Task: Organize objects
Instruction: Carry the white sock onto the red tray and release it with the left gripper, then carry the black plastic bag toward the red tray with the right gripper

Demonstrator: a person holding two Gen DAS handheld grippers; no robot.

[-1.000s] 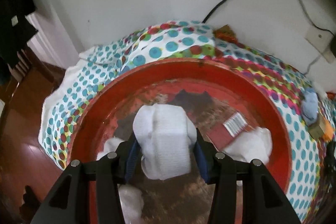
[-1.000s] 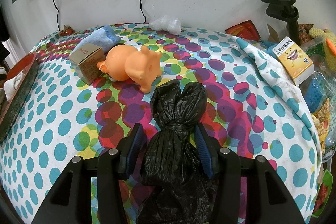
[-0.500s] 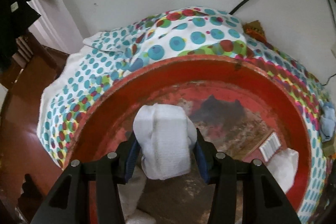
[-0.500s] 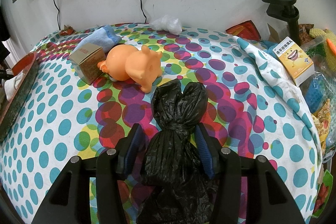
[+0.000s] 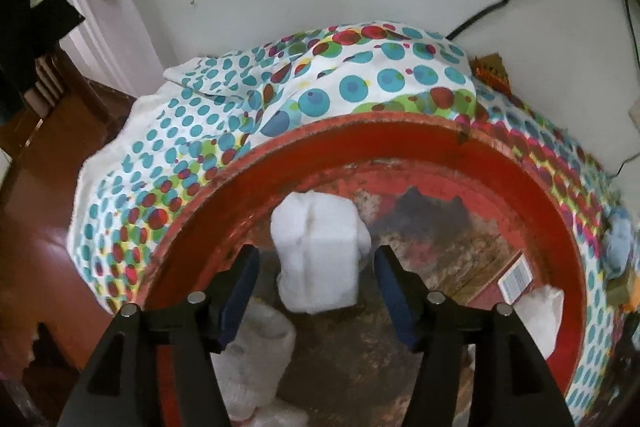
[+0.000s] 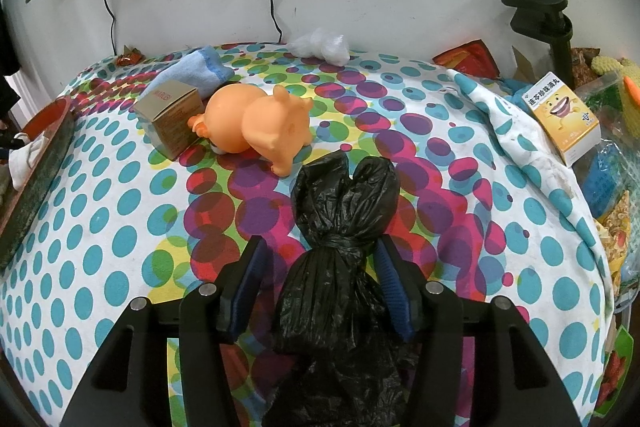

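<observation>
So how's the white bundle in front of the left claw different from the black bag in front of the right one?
The white bundle is pale, blocky and soft-looking, while the black bag is dark, crinkled plastic knotted at a neck. The bundle sits inside the red basin; the bag lies on the dotted cloth. Both sit between claw pads.

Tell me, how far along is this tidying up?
Partly done. The red basin already holds white bundles, and the left gripper is opening around another white bundle there. The right gripper is opening, a black bag between its fingers. Left on the dotted cloth: orange toy, cardboard box, blue towel.
</observation>
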